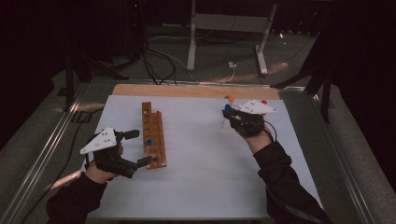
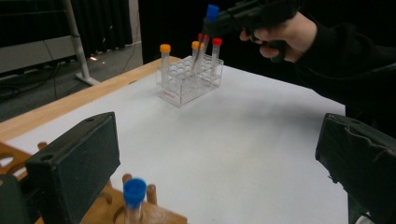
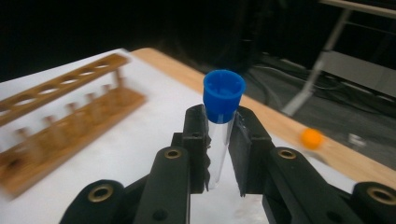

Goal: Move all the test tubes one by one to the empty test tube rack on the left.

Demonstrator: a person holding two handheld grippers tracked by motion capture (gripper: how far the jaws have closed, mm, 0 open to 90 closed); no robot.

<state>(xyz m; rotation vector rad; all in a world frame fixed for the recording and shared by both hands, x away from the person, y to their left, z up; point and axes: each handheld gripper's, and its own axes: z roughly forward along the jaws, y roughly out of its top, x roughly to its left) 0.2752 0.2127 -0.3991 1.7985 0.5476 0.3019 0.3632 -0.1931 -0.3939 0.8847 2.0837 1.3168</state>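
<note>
High view: the white tabletop runs to a wooden strip along its far edge, with metal rails outside its left and right sides. At left, the left tool sits low near the tabletop's left edge, jaws released and spread wide, one at each side of the near end of the wooden rack. The wooden rack lies with its long axis running from near to far and carries one blue-capped tube upright near its near end. Between the wooden rack and the right hand the white surface is bare, offering broad open room across the middle and the near part.

Right of centre, the right tool is raised above the far right area, close to the clear plastic rack. That rack stands near the far wooden edge and holds orange-capped and red-capped tubes.

Right gripper view: the right tool is clenched on a clear tube with a blue cap. The pads press the tube's body just under the cap. Its long axis stands along the jaws, cap end outermost. In the left gripper view the held tube hangs tilted, cap uppermost, lower end over the clear plastic rack.
</note>
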